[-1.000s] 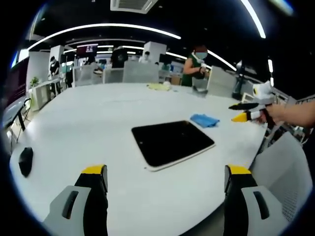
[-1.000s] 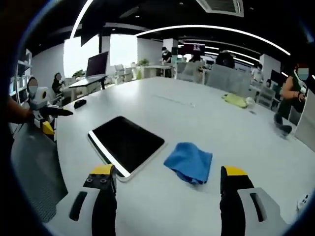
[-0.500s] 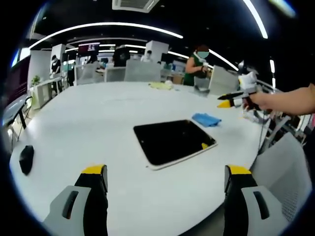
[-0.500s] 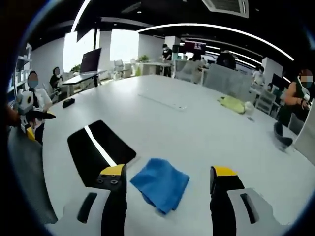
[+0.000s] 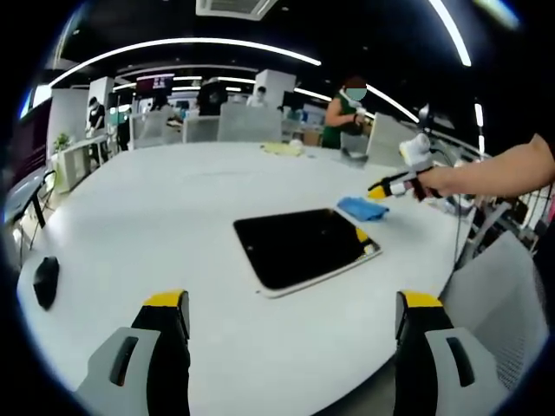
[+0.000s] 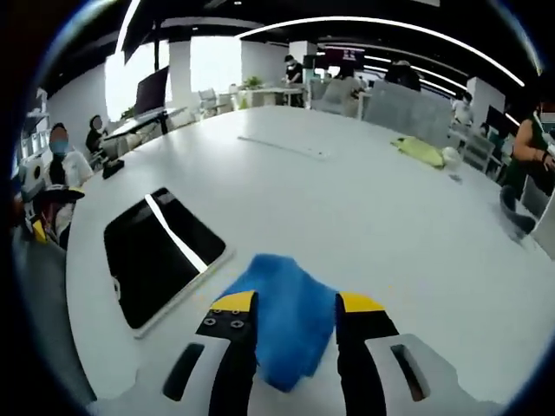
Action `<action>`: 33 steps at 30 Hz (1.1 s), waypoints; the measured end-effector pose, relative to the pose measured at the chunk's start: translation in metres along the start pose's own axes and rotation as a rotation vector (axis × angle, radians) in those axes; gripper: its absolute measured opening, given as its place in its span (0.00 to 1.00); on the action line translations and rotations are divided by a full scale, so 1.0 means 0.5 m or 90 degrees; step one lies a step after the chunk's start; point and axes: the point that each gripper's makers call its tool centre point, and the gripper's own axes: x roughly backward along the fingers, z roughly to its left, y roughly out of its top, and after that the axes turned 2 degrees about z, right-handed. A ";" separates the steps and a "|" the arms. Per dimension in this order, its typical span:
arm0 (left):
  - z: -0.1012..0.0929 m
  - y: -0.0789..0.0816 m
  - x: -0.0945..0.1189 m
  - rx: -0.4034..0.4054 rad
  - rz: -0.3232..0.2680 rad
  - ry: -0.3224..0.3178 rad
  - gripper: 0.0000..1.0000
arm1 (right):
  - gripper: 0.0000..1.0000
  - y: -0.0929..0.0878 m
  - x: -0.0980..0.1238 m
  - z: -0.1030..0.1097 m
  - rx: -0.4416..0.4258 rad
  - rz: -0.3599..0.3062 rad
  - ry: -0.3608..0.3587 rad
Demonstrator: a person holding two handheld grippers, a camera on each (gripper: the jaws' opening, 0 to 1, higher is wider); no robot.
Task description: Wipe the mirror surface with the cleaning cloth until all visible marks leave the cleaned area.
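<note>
The mirror (image 5: pixel 303 250) is a dark slab with a white rim, lying flat on the white table (image 5: pixel 173 217). The blue cleaning cloth (image 5: pixel 360 208) lies just beyond its far right corner. A hand holds my right gripper (image 5: pixel 381 187) with its yellow tips down at the cloth. In the right gripper view the cloth (image 6: pixel 290 303) lies between the two jaws, which are partly closed around it with a gap left, my right gripper (image 6: pixel 295 303) low over the table. The mirror (image 6: pixel 160 256) is left of it. My left gripper (image 5: pixel 293 302) hangs open over the near table edge.
A black mouse (image 5: pixel 45 282) lies near the table's left edge. A yellow cloth (image 6: pixel 421 149) and a small white cup (image 6: pixel 451 158) sit at the far side. A grey chair (image 5: pixel 503 303) stands at the right edge. People stand at desks behind.
My right gripper has come down onto the blue cloth and its jaws have narrowed around it. The left gripper has stayed where it was.
</note>
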 end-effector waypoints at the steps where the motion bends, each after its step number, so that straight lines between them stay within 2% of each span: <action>1: 0.001 0.000 0.000 0.000 0.001 0.001 0.99 | 0.33 -0.003 -0.004 0.003 0.000 0.001 0.002; 6: 0.000 -0.002 0.000 -0.002 0.004 0.000 0.99 | 0.29 -0.037 -0.035 0.011 0.002 0.027 0.007; 9: 0.000 -0.004 -0.001 -0.004 0.007 -0.001 0.99 | 0.21 -0.041 -0.039 0.001 -0.005 0.031 -0.007; 13: -0.001 -0.005 -0.002 -0.006 0.010 -0.002 0.99 | 0.19 -0.039 -0.044 -0.001 -0.011 0.027 -0.015; 17: -0.002 -0.005 -0.003 -0.009 0.012 -0.004 0.99 | 0.05 -0.036 -0.050 0.007 0.024 0.020 -0.022; 19: -0.002 -0.005 -0.003 -0.011 0.012 -0.005 0.99 | 0.03 -0.036 -0.051 0.003 0.010 0.024 -0.032; 27: -0.003 -0.006 -0.004 -0.014 0.014 -0.006 0.99 | 0.01 -0.033 -0.050 0.003 0.034 0.035 -0.042; 33: 0.000 0.000 -0.002 -0.025 0.003 0.003 0.99 | 0.01 -0.025 -0.037 -0.001 0.023 0.036 -0.046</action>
